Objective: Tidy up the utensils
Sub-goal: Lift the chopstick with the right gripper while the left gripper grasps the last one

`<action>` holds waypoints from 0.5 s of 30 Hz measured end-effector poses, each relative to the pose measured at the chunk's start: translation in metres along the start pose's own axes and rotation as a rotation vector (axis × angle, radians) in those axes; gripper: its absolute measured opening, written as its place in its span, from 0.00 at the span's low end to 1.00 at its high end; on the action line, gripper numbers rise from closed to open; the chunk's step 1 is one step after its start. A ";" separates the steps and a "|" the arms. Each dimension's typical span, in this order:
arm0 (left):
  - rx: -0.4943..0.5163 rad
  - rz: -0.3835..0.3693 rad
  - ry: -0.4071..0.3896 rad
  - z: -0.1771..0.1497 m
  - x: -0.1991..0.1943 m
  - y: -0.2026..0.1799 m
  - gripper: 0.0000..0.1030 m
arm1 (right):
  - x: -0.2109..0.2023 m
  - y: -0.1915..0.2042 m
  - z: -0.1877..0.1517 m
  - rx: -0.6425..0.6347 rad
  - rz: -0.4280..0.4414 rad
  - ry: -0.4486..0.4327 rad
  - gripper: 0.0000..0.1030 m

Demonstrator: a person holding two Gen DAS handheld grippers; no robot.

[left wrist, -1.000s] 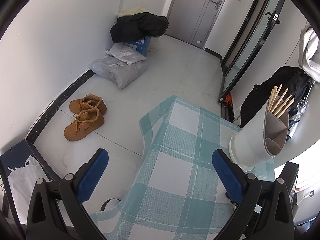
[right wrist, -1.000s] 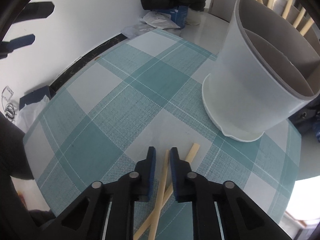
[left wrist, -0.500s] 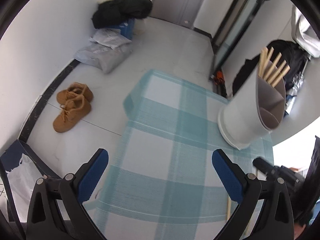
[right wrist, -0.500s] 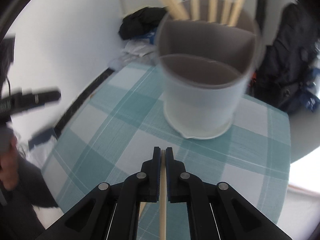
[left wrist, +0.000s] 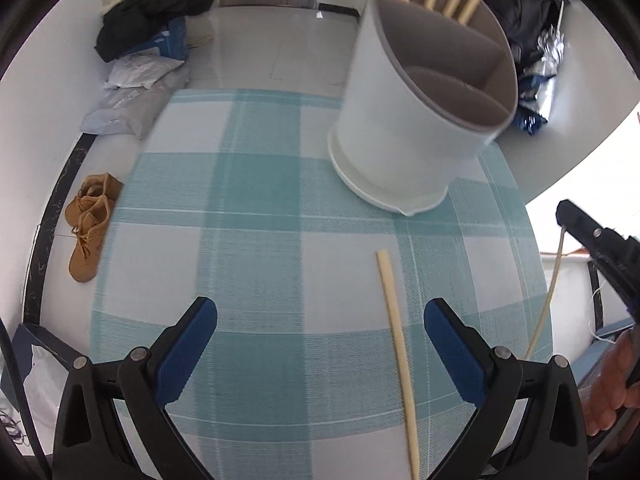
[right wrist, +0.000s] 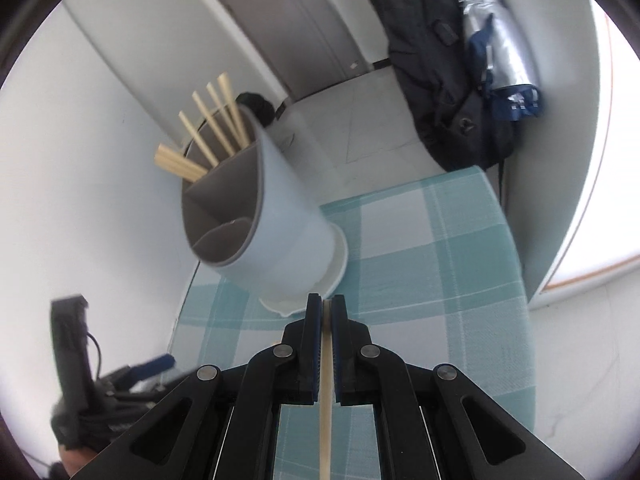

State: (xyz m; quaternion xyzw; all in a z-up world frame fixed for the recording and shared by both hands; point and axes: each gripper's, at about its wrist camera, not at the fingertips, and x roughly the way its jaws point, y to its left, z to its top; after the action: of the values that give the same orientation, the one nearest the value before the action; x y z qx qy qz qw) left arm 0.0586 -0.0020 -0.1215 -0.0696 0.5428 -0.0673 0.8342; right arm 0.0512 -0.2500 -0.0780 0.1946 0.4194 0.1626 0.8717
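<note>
One chopstick (right wrist: 326, 380) clamped between closed right tongs (right wrist: 327, 306), lifted off checked worktop (right wrist: 432, 264), near white divided holder (right wrist: 280, 240) with several chopsticks inside. Left tongs (left wrist: 320, 320) wide open, empty, over second chopstick (left wrist: 396, 332) flat on worktop.

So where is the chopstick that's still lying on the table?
In the left wrist view, the loose chopstick lies flat on the checked tablecloth, just inside the open left gripper's right-hand finger and nearer the camera than the white utensil holder.
</note>
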 end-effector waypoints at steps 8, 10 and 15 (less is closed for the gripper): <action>0.033 0.048 0.051 0.010 0.021 -0.021 0.98 | -0.024 -0.020 0.007 0.089 0.023 -0.076 0.04; 0.060 0.094 0.059 0.011 0.029 -0.025 0.95 | -0.026 -0.020 0.006 0.086 0.017 -0.082 0.04; 0.037 0.120 0.088 0.010 0.035 -0.026 0.92 | -0.029 -0.022 0.009 0.072 0.022 -0.105 0.04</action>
State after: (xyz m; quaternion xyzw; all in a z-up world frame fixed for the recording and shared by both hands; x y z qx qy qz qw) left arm 0.0807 -0.0339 -0.1443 -0.0183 0.5807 -0.0303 0.8133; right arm 0.0438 -0.2843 -0.0641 0.2386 0.3765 0.1464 0.8831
